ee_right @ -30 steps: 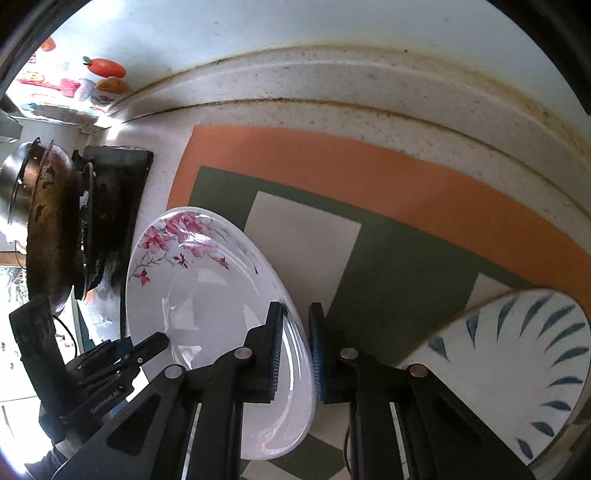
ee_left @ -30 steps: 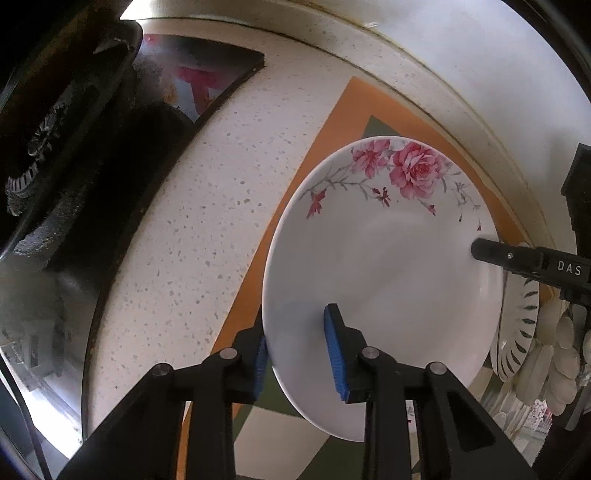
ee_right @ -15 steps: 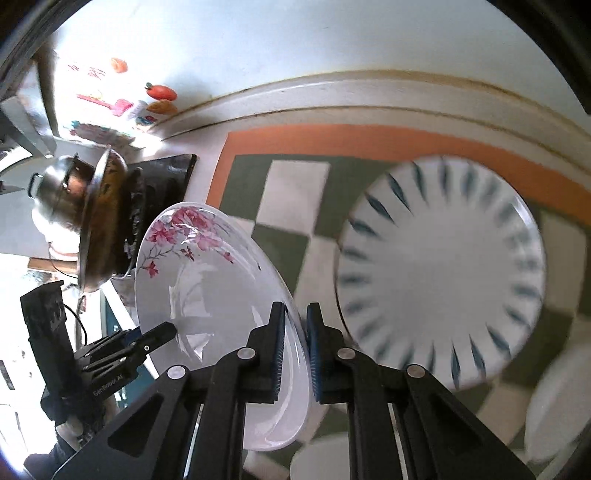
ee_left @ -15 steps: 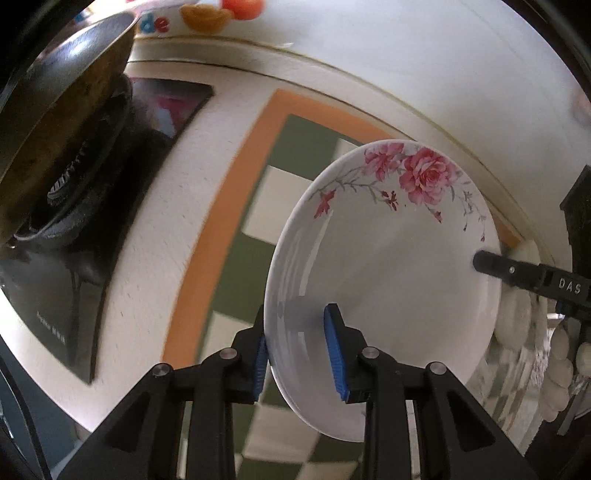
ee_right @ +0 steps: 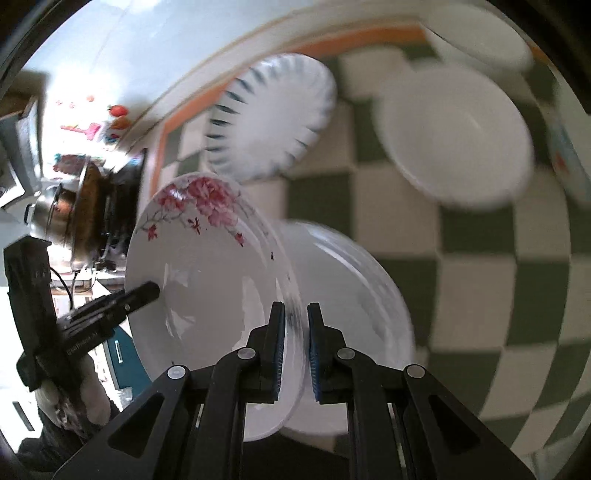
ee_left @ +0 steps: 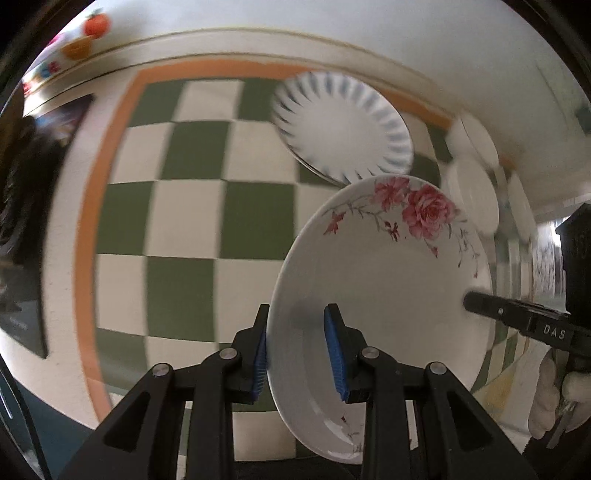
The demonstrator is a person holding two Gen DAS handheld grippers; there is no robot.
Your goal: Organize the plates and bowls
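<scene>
A white plate with pink roses (ee_left: pixel 388 273) is held in the air, tilted on edge, by both grippers. My left gripper (ee_left: pixel 299 350) is shut on its near rim. My right gripper (ee_right: pixel 295 343) is shut on the opposite rim of the same plate (ee_right: pixel 207 266). The right gripper's finger also shows at the plate's far rim in the left wrist view (ee_left: pixel 517 317). A blue-striped white plate (ee_left: pixel 343 129) lies on the checked mat; it also shows in the right wrist view (ee_right: pixel 269 118). A stack of white plates (ee_right: pixel 354 280) lies just under the held plate.
A green and white checked mat with an orange border (ee_left: pixel 184 221) covers the counter. White bowls (ee_right: pixel 454 136) sit at the right. A stove with a pan (ee_right: pixel 81 206) stands at the left. The wall (ee_left: pixel 332 22) runs behind the mat.
Both grippers have carried the rose plate to the right, away from the stove and over the mat. The striped plate, white bowls and plate stack have come into view.
</scene>
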